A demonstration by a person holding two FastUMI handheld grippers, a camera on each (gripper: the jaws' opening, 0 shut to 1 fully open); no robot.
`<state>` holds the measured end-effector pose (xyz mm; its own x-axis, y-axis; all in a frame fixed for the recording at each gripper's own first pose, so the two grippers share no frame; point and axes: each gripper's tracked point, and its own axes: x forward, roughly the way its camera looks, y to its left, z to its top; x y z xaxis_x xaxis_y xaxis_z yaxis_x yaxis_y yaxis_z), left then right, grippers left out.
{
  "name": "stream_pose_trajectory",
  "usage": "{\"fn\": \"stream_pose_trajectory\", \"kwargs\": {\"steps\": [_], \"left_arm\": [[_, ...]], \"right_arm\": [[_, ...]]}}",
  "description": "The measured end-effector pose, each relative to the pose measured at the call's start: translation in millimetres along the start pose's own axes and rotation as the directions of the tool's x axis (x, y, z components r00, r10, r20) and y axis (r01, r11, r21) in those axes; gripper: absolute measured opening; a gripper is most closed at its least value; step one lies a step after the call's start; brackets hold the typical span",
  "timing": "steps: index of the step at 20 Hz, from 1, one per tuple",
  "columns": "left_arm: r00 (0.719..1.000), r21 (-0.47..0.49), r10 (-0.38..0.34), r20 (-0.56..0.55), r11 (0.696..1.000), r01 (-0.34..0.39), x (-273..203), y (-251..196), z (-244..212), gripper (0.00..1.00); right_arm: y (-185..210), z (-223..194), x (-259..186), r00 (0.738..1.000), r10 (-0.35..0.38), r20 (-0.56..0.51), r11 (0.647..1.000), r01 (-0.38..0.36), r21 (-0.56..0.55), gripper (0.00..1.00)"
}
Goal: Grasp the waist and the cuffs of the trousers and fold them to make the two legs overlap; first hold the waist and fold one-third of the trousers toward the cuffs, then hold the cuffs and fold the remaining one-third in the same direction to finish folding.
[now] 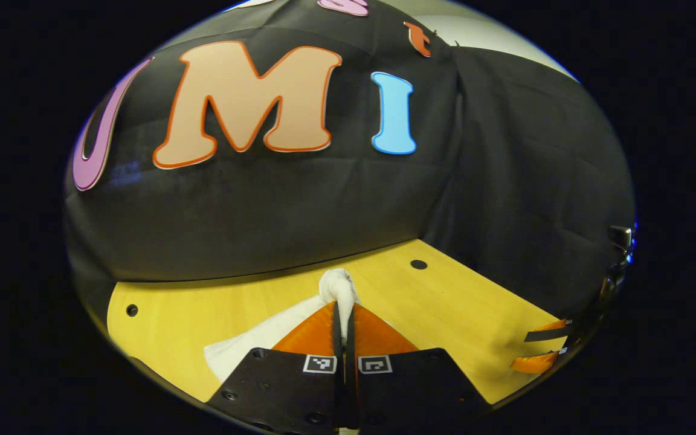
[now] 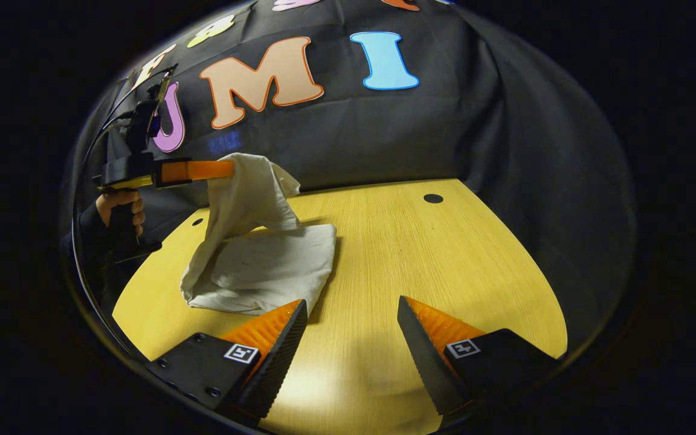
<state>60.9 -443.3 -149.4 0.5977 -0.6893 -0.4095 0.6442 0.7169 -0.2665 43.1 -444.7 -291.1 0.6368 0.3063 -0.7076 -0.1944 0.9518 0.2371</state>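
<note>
The left gripper [image 1: 344, 314] has its jaws pressed together on a bunched fold of the off-white cloth trousers [image 1: 275, 332], pinching the fabric between both fingers. In the right gripper view, that same left gripper [image 2: 227, 170] is held level above the yellow wood-grain surface [image 2: 444, 260] by a hand [image 2: 121, 211] in a dark sleeve, and the trousers [image 2: 263, 266] hang from it in a raised peak. The rest of the garment lies folded flat on the surface below, towards its left side in this view.

The right gripper [image 2: 351, 317] sits low over the surface with its jaws spread wide, holding nothing; one finger lies just beside the near edge of the trousers. Small square black-and-white marker tags [image 2: 240, 353] sit on the gripper bodies; they carry no readable writing. Two round dark holes [image 2: 432, 198] show in the surface.
</note>
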Motion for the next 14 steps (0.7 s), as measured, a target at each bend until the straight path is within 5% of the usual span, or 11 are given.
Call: {"fn": "stream_pose_trajectory", "kwargs": {"steps": [9, 14], "left_arm": [[0.988, 0.004, -0.044, -0.150, 0.999, 0.045, -1, -63, -94, 0.00], [0.984, 0.057, -0.049, -0.169, 0.997, 0.059, -22, -79, -118, 0.10]], "right_arm": [[-19, 5, 0, 1.000, 0.012, 0.007, 1.000, -0.012, 0.011, 0.97], [-13, 15, 8, 0.999, 0.048, 0.007, 0.999, -0.048, 0.013, 0.97]]}}
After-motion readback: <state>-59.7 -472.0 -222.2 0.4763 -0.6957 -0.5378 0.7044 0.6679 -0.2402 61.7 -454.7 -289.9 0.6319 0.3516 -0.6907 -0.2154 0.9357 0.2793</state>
